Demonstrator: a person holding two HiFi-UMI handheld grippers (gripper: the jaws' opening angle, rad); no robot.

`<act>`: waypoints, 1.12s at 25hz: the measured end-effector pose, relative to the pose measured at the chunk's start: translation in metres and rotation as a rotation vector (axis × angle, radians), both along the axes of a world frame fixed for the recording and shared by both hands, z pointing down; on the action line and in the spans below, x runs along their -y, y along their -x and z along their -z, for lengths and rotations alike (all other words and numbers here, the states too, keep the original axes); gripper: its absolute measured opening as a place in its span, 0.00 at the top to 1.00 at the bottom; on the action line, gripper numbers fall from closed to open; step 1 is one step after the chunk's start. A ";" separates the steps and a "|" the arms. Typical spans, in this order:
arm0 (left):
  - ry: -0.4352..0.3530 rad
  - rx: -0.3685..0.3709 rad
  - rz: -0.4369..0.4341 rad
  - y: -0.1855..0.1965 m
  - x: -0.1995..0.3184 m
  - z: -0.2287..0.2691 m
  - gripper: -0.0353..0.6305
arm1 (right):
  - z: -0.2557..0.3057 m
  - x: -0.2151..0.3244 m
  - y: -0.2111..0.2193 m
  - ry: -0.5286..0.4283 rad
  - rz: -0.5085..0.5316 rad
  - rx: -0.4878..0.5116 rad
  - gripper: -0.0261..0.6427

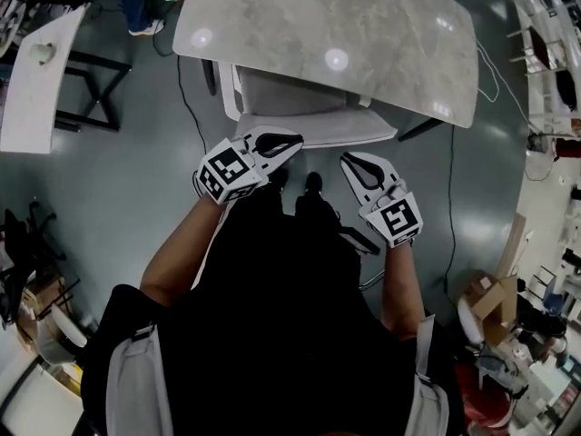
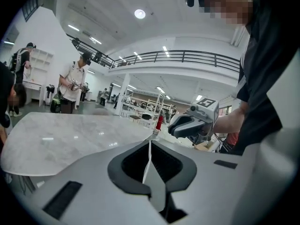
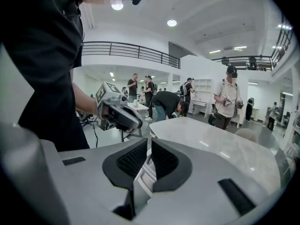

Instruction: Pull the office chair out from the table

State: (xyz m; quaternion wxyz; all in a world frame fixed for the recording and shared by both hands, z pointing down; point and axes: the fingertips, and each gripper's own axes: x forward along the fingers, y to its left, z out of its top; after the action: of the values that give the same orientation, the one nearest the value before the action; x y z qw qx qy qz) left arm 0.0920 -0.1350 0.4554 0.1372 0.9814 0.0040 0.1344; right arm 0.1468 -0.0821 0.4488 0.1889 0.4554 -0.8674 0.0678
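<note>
Table (image 1: 345,16) over chair (image 1: 290,94), just beyond tools (image 1: 298,140) (image 1: 345,159)

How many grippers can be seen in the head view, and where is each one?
2. The left gripper is at centre left, its tip by the near edge of the office chair. The right gripper is at centre right, just short of that edge. Neither is hidden.

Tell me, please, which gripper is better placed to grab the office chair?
Probably left: the left gripper, shut, overlaps the office chair in the head view; the right gripper, shut too, stops short of it.
</note>
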 end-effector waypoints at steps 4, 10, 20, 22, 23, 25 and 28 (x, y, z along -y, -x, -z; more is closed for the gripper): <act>-0.034 0.037 0.073 -0.007 0.002 0.002 0.93 | -0.003 0.009 -0.009 0.026 0.090 0.011 0.92; -0.137 0.135 0.147 -0.010 0.010 -0.016 0.92 | -0.017 0.026 -0.016 0.043 0.234 -0.052 0.92; -0.200 0.307 0.107 -0.025 0.003 -0.055 0.80 | -0.071 0.025 -0.016 0.119 0.453 -0.255 0.82; -0.222 0.351 0.087 -0.025 0.002 -0.064 0.78 | -0.082 0.025 -0.011 0.130 0.493 -0.294 0.78; -0.234 0.371 0.075 -0.025 0.002 -0.068 0.77 | -0.087 0.025 -0.009 0.135 0.510 -0.310 0.76; -0.249 0.409 0.047 -0.028 0.000 -0.077 0.76 | -0.099 0.025 -0.007 0.152 0.540 -0.348 0.74; -0.290 0.484 -0.008 -0.031 -0.003 -0.094 0.76 | -0.119 0.025 -0.009 0.191 0.582 -0.419 0.72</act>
State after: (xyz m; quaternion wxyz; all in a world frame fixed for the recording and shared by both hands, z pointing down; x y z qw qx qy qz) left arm 0.1231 -0.1319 0.5491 -0.0082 0.9300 -0.0441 0.3648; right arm 0.1555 -0.1069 0.5673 0.4155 0.1740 -0.8928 -0.0030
